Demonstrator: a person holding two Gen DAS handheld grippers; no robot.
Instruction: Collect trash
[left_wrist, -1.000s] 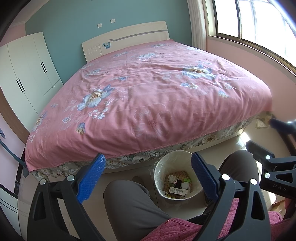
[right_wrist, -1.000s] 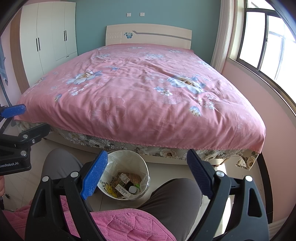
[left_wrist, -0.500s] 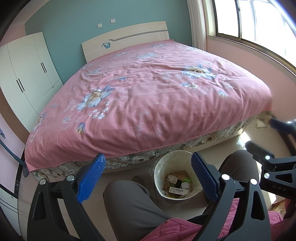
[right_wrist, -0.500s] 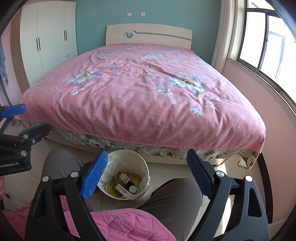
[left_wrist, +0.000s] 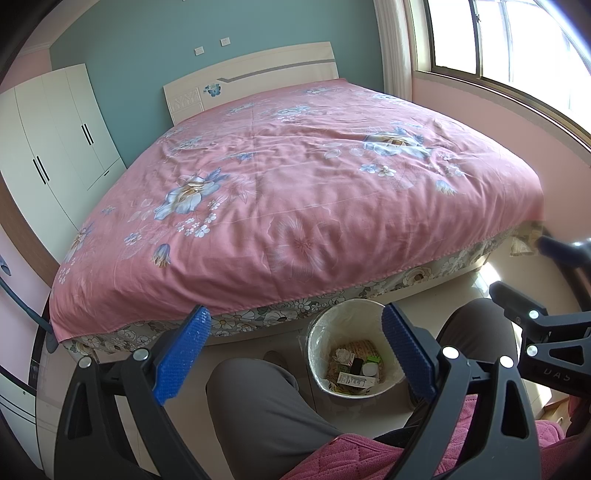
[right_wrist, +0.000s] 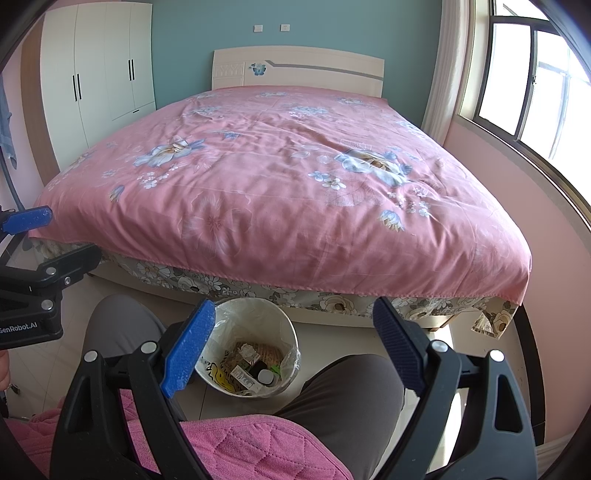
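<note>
A round white trash bin (left_wrist: 328, 325) lined with a clear bag stands on the floor at the foot of the bed, between the person's knees. It also shows in the right wrist view (right_wrist: 255, 314). Several pieces of trash (left_wrist: 354, 367) lie in it: crumpled paper, small boxes, a white cap. My left gripper (left_wrist: 295, 350) is open and empty, held above the left knee and the bin. My right gripper (right_wrist: 291, 350) is open and empty, above the bin and the right knee. Each gripper shows at the edge of the other's view.
A large bed with a pink floral cover (left_wrist: 295, 177) fills the middle; no trash shows on it. A white wardrobe (right_wrist: 96, 74) stands at the left, a window (right_wrist: 535, 92) at the right. The person's grey-trousered knees (left_wrist: 258, 398) flank the bin.
</note>
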